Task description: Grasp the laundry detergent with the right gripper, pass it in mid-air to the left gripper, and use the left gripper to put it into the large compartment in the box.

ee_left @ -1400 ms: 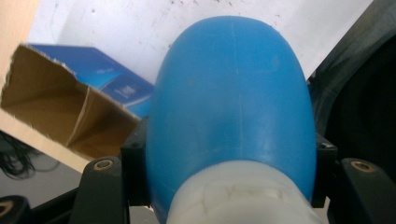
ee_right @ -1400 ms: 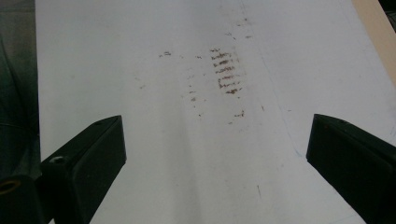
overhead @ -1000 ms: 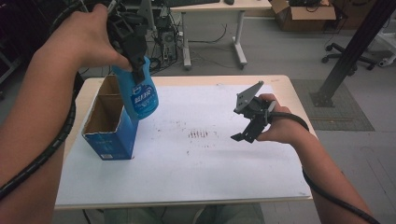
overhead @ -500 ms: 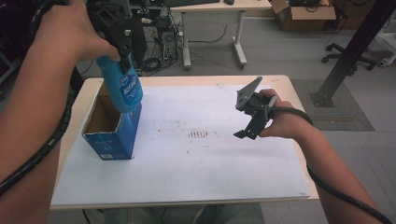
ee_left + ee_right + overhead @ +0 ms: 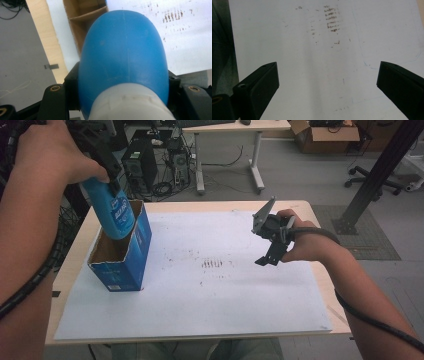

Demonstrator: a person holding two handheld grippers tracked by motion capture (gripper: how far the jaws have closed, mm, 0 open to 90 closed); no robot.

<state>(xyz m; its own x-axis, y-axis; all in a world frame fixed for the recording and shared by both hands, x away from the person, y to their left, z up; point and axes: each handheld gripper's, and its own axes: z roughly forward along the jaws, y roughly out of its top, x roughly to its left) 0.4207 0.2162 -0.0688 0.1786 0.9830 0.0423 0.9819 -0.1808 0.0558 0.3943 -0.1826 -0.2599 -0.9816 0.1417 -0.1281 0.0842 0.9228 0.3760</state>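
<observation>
- At the left of the high view we see the left gripper [image 5: 107, 167] clenched on a blue bottle [image 5: 114, 212], grasping it near its cap end
- The bottle's long axis runs steeply, tilted a little: its cap end sits up in the grip and its rounded bottom points down into the open top of the blue box [image 5: 132, 262]
- The box stands upright at the left end of the white sheet [image 5: 210, 310], on the table [image 5: 295, 207]
- In the left gripper view the bottle [image 5: 123, 50] blocks most of the box [image 5: 82, 18]; we make out a cardboard divider inside, nothing deeper
- The label's print is too small for us to read, and the hand covers the cap in the high view
- To the right, the right gripper [image 5: 267, 257] hangs over the sheet, jaws released and wide apart, nothing between them; in its own view we see bare sheet [image 5: 287, 50] with brown smudges [image 5: 331, 21]
</observation>
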